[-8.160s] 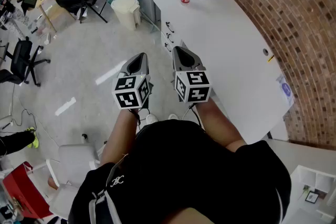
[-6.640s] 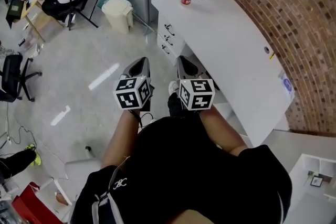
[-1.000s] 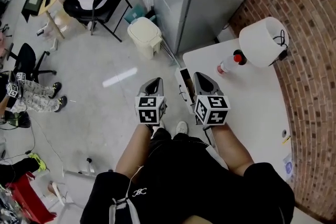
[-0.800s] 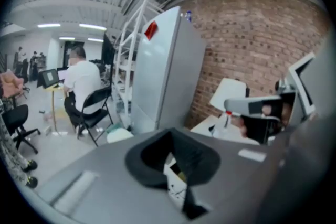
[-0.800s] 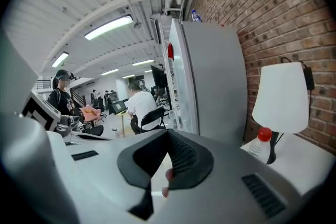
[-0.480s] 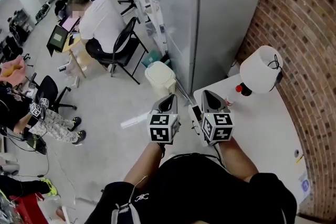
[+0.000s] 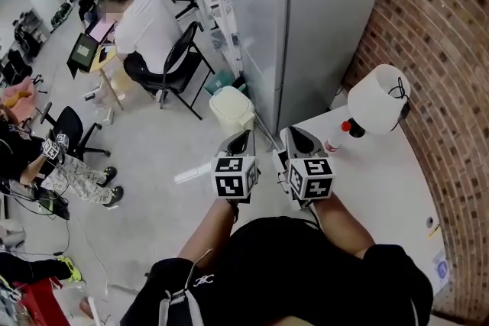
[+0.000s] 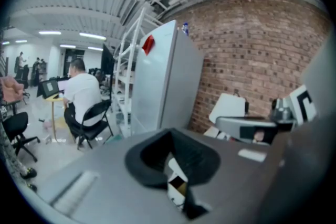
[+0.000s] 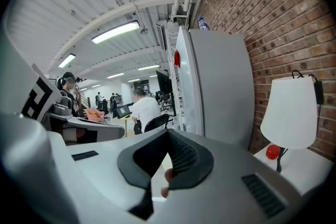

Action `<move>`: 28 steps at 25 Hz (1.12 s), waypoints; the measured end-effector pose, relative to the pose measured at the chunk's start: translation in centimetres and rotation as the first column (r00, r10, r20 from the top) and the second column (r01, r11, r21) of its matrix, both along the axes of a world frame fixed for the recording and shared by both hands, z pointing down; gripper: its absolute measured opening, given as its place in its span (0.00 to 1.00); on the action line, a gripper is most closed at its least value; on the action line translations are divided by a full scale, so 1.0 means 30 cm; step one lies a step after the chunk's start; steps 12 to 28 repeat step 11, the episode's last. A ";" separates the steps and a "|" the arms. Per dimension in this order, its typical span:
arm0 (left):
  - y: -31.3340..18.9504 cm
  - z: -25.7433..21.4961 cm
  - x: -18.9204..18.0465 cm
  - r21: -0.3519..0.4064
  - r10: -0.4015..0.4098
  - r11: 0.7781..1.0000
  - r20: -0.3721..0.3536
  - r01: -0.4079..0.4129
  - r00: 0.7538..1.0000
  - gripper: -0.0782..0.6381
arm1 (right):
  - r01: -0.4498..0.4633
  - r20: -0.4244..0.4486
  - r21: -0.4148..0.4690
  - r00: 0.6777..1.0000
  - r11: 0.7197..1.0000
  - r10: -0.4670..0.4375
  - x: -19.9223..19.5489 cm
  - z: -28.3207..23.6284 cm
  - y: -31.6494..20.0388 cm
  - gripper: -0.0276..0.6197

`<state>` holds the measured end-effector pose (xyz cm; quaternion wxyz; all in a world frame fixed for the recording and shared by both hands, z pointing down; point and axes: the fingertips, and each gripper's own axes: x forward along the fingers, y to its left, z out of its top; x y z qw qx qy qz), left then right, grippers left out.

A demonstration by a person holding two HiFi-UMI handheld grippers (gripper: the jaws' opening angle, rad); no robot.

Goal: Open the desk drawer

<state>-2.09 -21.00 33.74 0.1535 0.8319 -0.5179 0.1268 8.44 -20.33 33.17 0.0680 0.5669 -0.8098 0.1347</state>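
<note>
The white desk (image 7: 382,172) stands at the right against the brick wall. Its drawer front (image 7: 278,161) shows only as a white sliver between my two grippers, and no handle is visible. My left gripper (image 7: 243,140) is raised in front of me, shut and empty, over the floor left of the desk's end. My right gripper (image 7: 295,135) is beside it, shut and empty, above the desk's near corner. The left gripper view has that gripper (image 8: 170,157) pointing at a grey cabinet (image 8: 163,81). The right gripper view shows closed pads (image 9: 181,157) and the lamp (image 9: 291,113).
A white lamp (image 7: 376,99) and a red-capped bottle (image 7: 336,138) stand on the desk's far end. The tall grey cabinet (image 7: 313,19) rises behind it, with a cream bin (image 7: 233,109) at its foot. A person sits on a black chair (image 7: 179,61) at the left.
Since a second ago both grippers have come up together, and the head view has tilted up toward the cabinet. Over several seconds I walked along the desk to its drawer end.
</note>
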 end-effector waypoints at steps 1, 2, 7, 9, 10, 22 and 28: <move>0.001 0.001 -0.001 0.002 -0.002 1.000 0.002 0.002 1.000 0.10 | -0.001 -0.001 -0.002 1.000 1.000 0.001 0.002 0.002 -0.001 0.03; 0.003 0.003 -0.003 0.003 -0.003 1.000 0.006 0.003 1.000 0.10 | -0.001 -0.002 -0.003 1.000 1.000 0.001 0.002 0.004 -0.002 0.03; 0.020 0.007 -0.022 0.019 -0.007 1.000 0.046 0.006 0.999 0.10 | -0.001 0.007 -0.025 1.000 1.000 0.001 -0.017 0.025 0.004 0.03; 0.029 0.006 -0.032 0.024 -0.006 1.000 0.049 0.005 0.999 0.10 | -0.005 0.007 -0.030 1.000 1.000 0.005 -0.027 0.028 0.007 0.03; 0.034 0.006 -0.039 0.023 -0.006 1.000 0.044 0.005 0.999 0.10 | -0.007 0.009 -0.031 1.000 1.000 0.007 -0.034 0.027 0.009 0.03; 0.038 0.006 -0.046 0.021 -0.006 1.000 0.038 0.005 0.999 0.10 | -0.010 0.010 -0.031 1.000 0.999 0.010 -0.040 0.025 0.010 0.03; 0.038 0.006 -0.046 0.021 -0.006 1.000 0.038 0.005 0.999 0.10 | -0.010 0.010 -0.031 1.000 0.999 0.010 -0.040 0.025 0.010 0.03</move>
